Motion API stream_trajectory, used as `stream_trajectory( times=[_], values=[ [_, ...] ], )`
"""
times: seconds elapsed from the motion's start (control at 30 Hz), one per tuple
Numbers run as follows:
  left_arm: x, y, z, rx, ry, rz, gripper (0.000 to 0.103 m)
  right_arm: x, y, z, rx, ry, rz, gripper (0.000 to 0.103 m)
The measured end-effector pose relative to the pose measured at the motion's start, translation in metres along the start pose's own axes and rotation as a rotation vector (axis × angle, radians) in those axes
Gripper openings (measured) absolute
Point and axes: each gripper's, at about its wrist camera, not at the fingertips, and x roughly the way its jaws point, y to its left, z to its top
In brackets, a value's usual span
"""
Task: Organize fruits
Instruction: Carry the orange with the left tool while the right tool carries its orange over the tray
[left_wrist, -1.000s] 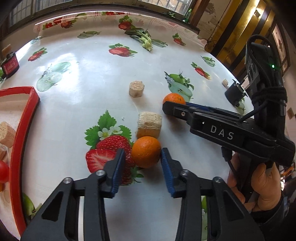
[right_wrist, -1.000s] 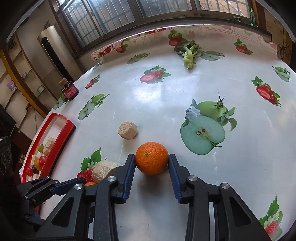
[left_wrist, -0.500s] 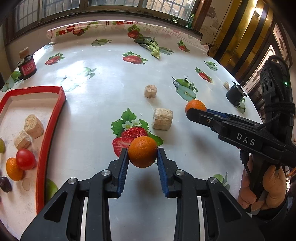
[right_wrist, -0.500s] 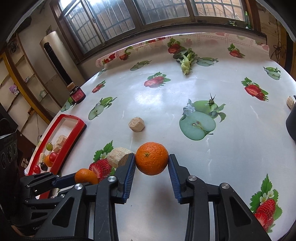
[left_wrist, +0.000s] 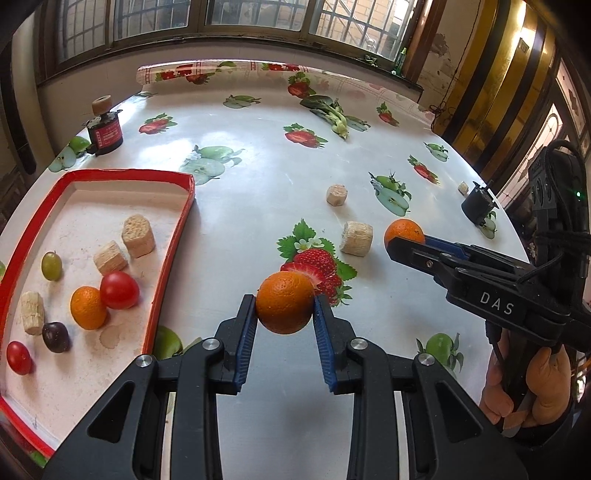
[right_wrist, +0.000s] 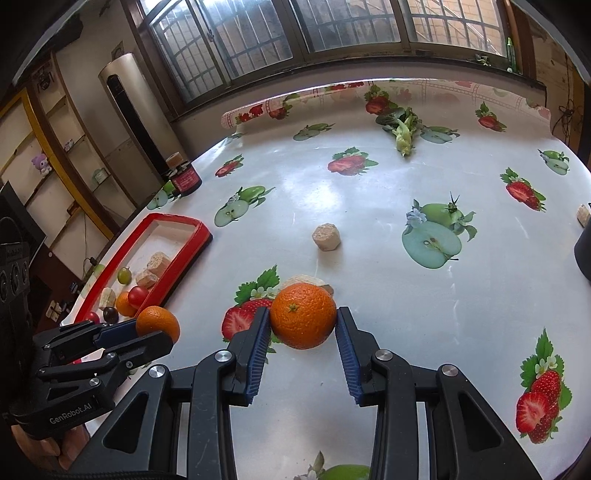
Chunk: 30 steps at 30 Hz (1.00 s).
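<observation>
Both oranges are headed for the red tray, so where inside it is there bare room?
The red tray is bare along its far end, behind the upper cork block, and across its near end, below the plum. The middle is crowded: grape, tomato, an orange and corks.

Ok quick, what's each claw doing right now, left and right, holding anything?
Left claw: shut on an orange, lifted off the table.
Right claw: shut on another orange, also held up.
</observation>
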Motion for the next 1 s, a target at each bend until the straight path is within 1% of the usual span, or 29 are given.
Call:
stream_trajectory(
  times=[0.63,1.0],
  values=[
    [-0.039,0.045,-0.03,-0.06,-0.038,0.076,0.028,0.0,0.065,-0.018,-0.088,0.007,0.062,0.037],
    [-0.06,0.087,-0.048,-0.132,-0.054,0.131,0.028,0.008,0.102,-0.018,-0.143,0.017,0.106,0.037]
  ],
)
